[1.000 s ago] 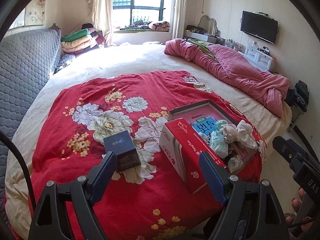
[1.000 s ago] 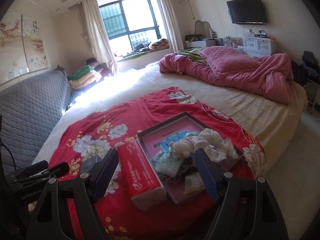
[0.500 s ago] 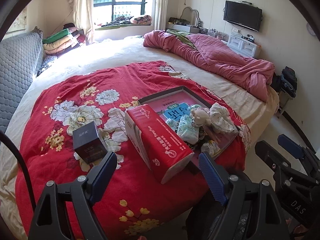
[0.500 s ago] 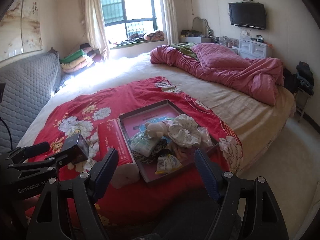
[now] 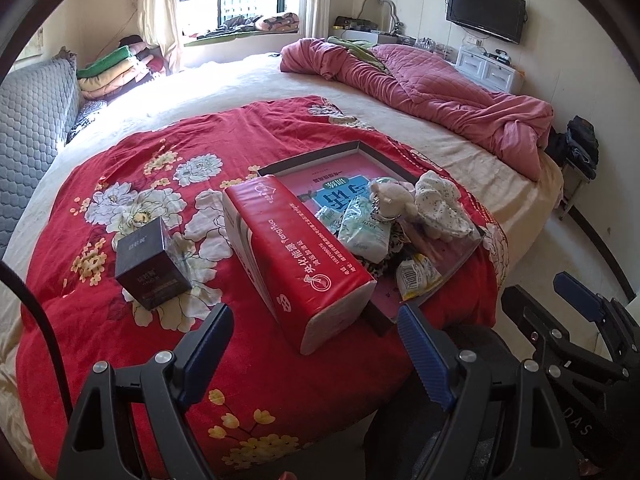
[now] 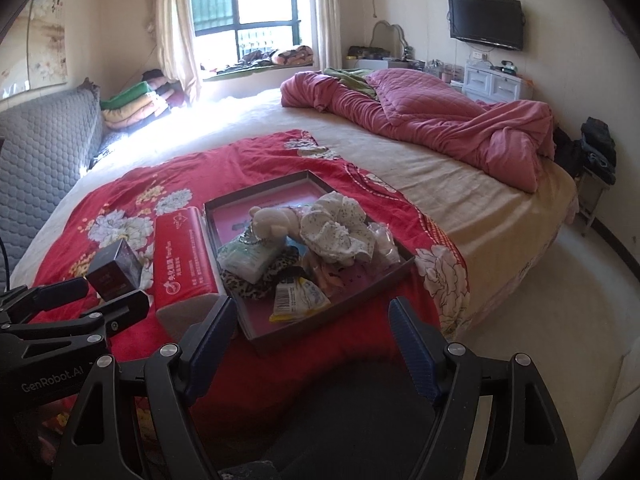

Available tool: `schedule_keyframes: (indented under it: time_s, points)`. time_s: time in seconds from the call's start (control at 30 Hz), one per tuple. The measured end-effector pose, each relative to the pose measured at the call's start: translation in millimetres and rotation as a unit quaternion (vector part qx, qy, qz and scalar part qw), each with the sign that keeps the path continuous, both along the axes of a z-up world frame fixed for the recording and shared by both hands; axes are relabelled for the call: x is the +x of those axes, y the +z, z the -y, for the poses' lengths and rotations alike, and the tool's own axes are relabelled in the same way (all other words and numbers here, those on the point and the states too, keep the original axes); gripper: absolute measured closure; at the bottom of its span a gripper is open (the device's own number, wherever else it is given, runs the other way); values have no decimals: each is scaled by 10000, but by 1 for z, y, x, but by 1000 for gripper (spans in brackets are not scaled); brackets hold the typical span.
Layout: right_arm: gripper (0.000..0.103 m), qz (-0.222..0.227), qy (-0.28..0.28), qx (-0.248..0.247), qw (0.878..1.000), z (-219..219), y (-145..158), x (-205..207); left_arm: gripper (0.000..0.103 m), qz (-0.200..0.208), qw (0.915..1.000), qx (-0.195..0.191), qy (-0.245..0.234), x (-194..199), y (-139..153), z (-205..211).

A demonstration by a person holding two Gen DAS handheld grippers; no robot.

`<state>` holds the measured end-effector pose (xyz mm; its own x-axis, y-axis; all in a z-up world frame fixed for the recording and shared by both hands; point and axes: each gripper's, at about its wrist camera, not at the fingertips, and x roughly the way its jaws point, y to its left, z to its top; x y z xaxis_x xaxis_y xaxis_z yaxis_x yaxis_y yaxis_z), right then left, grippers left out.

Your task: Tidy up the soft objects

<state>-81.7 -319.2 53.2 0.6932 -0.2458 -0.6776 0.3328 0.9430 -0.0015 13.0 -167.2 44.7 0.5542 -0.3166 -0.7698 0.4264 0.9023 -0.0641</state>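
Note:
A shallow dark box tray (image 5: 320, 158) (image 6: 256, 194) lies on the red floral blanket (image 5: 120, 200) near the bed's near edge. It holds a small plush toy (image 5: 386, 194) (image 6: 270, 220), a white spotted cloth (image 5: 440, 204) (image 6: 336, 228), a pale tissue pack (image 5: 362, 228) (image 6: 248, 256), a leopard-print piece (image 6: 256, 286) and a yellow-white packet (image 5: 416, 276) (image 6: 298, 298). A red tissue pack (image 5: 296, 252) (image 6: 184, 256) lies beside the tray's left side. My left gripper (image 5: 316, 344) is open and empty, short of the red pack. My right gripper (image 6: 310, 340) is open and empty, short of the tray.
A dark cube box (image 5: 150, 264) (image 6: 116, 268) stands left of the red pack. A pink quilt (image 5: 420, 88) is heaped at the far right of the bed. A grey padded headboard (image 5: 28, 120) runs along the left. Floor lies right of the bed (image 6: 560, 300).
Both grippers have drawn back and swung, so the tray and red pack sit more centred in both views. Nothing on the bed has moved. Both grippers stay open.

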Motion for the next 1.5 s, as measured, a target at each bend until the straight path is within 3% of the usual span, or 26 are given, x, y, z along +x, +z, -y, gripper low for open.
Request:
schedule_keyframes:
  time_s: [0.23,0.53,1.5]
  points:
    - [24,-205,-116,197,9995,13,-20,4,20,-112,9999,74,-39,3,-19,9]
    - [24,-247,-66,162,9995,9,-22,5,20,-153,9998,118,-3,2,-31,7]
    - [24,-311,-2,124,9994,5,-24,6,20,-172,9997,132,99,2,-30,1]
